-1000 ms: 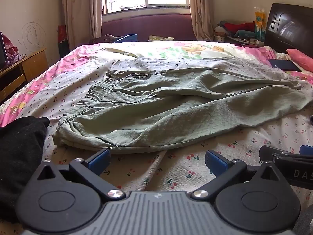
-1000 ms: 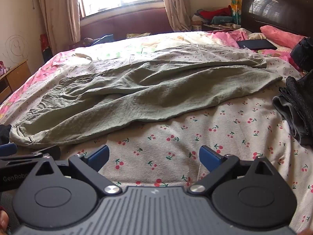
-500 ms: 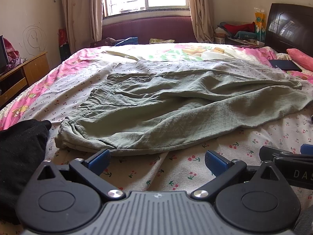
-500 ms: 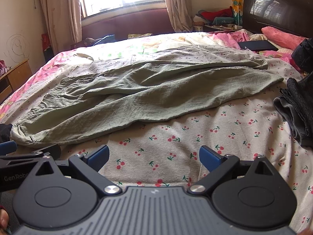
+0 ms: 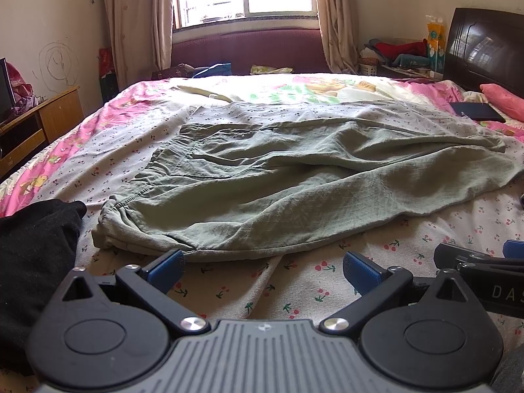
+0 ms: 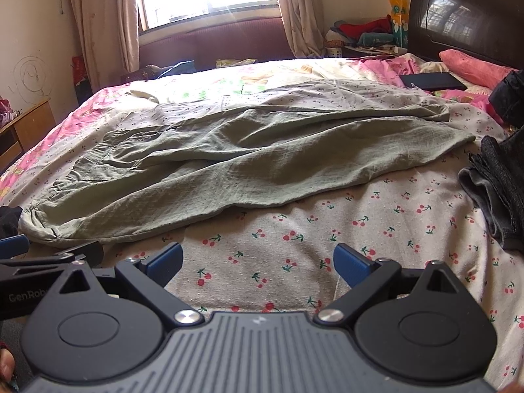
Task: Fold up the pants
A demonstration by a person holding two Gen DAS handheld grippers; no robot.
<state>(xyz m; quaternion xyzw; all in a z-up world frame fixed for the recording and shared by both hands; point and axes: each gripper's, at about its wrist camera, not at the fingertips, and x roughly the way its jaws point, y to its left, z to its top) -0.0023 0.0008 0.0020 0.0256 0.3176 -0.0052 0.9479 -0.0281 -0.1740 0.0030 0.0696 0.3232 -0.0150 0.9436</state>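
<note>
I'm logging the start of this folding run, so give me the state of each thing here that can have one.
Green pants: lying on the bed, spread lengthwise, wrinkled, not yet folded.
Left gripper: jaws open, empty, just short of the pants' near edge.
Right gripper: jaws open, empty, over bare sheet.
Black garment: bunched beside the waistband.
Grey clothes: piled past the leg ends.
Curtains: drawn apart.
</note>
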